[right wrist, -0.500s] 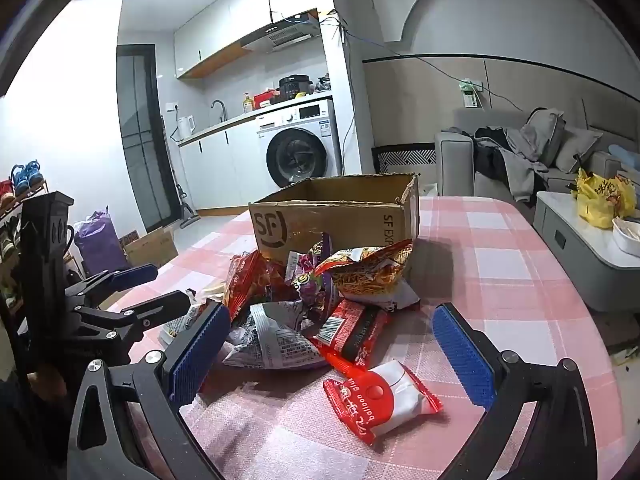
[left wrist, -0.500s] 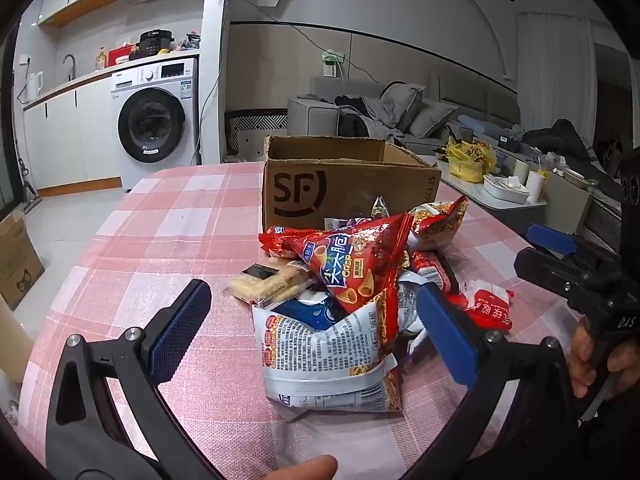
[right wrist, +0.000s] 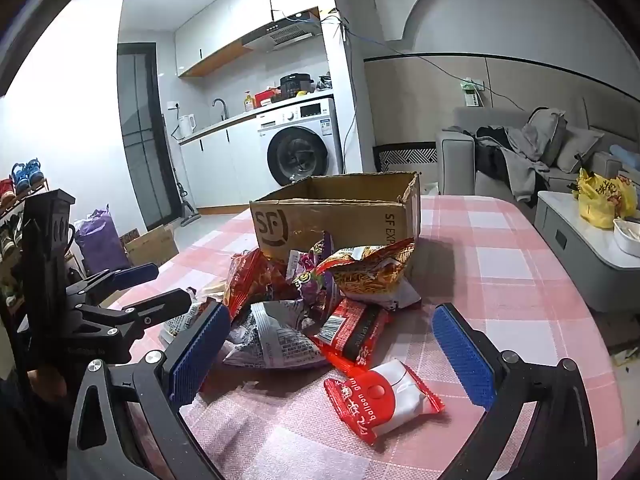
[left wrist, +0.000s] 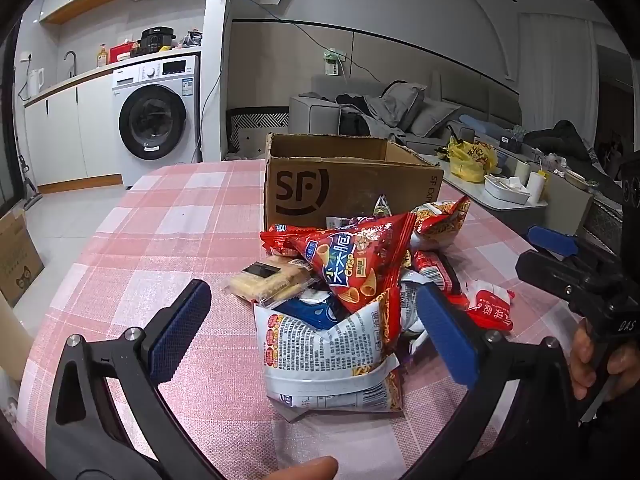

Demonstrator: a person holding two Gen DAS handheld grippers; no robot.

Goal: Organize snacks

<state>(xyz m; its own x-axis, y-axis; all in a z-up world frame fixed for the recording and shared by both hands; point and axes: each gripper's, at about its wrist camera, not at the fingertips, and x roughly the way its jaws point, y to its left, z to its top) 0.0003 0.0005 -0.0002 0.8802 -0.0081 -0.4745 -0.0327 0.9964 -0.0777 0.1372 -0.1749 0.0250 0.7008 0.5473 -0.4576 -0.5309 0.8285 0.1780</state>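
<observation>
A pile of snack bags lies on the pink checked table in front of an open cardboard box [left wrist: 348,184], also in the right wrist view [right wrist: 336,216]. On top is a red cone-snack bag [left wrist: 352,260]; in front a white noodle bag [left wrist: 328,352]; at the left a clear cracker pack [left wrist: 272,280]. A small red and white packet [right wrist: 382,398] lies apart, nearest the right gripper. My left gripper [left wrist: 312,332] is open and empty, its jaws either side of the white bag. My right gripper [right wrist: 328,354] is open and empty above the small packet and a red bar [right wrist: 352,330].
The table [left wrist: 160,240] stretches to the left of the pile. A washing machine [left wrist: 156,120] and counter stand behind on the left, a sofa [left wrist: 400,108] and a low white table [right wrist: 580,240] on the right. A cardboard box [left wrist: 16,256] sits on the floor.
Both grippers have held almost still; the view is nearly the same and nothing in the pile has moved.
</observation>
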